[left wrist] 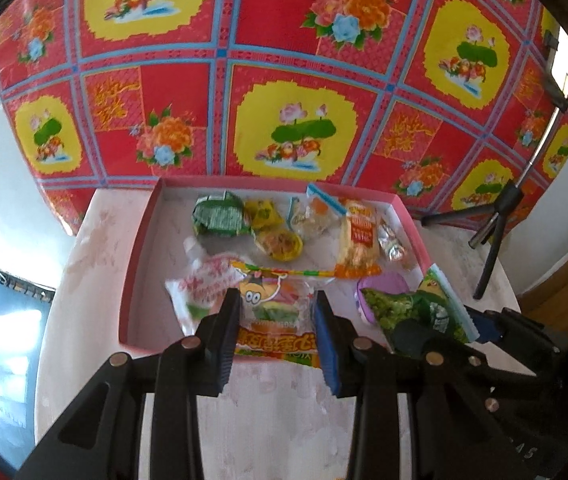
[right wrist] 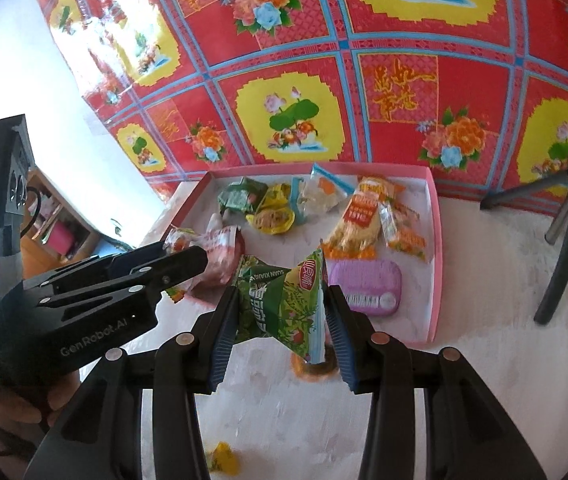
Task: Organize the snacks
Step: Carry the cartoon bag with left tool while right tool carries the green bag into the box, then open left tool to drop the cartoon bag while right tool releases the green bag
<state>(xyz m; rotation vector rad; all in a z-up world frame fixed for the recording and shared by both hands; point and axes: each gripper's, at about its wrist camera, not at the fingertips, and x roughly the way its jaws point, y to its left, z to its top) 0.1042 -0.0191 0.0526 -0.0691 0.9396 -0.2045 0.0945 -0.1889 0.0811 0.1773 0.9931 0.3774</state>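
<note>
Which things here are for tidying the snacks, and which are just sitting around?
For the job:
- pink tray
- burger candy packet, in the left gripper
- green snack packet, in the right gripper
- snacks already in the tray

Just around:
- black tripod
- flowered red cloth

The left claw [left wrist: 278, 316] grips a clear packet with a cartoon burger face [left wrist: 274, 304] between its two pads, the packet lying over the near rim of a pink tray [left wrist: 140, 240] on the pale desk [left wrist: 84, 280]. Beside it to the left in the tray lies a white and red pouch [left wrist: 204, 284]. Farther back sit a green wrapped snack [left wrist: 216, 216], a yellow cup snack [left wrist: 278, 242], a clear bag with blue edge [left wrist: 319, 212] and an orange and yellow packet [left wrist: 357, 240]. At the right, the right claw [left wrist: 443, 330] clamps a green packet [left wrist: 411, 304] near a purple case [left wrist: 379, 284]. A red floral cloth [left wrist: 284, 60] hangs behind.
</note>
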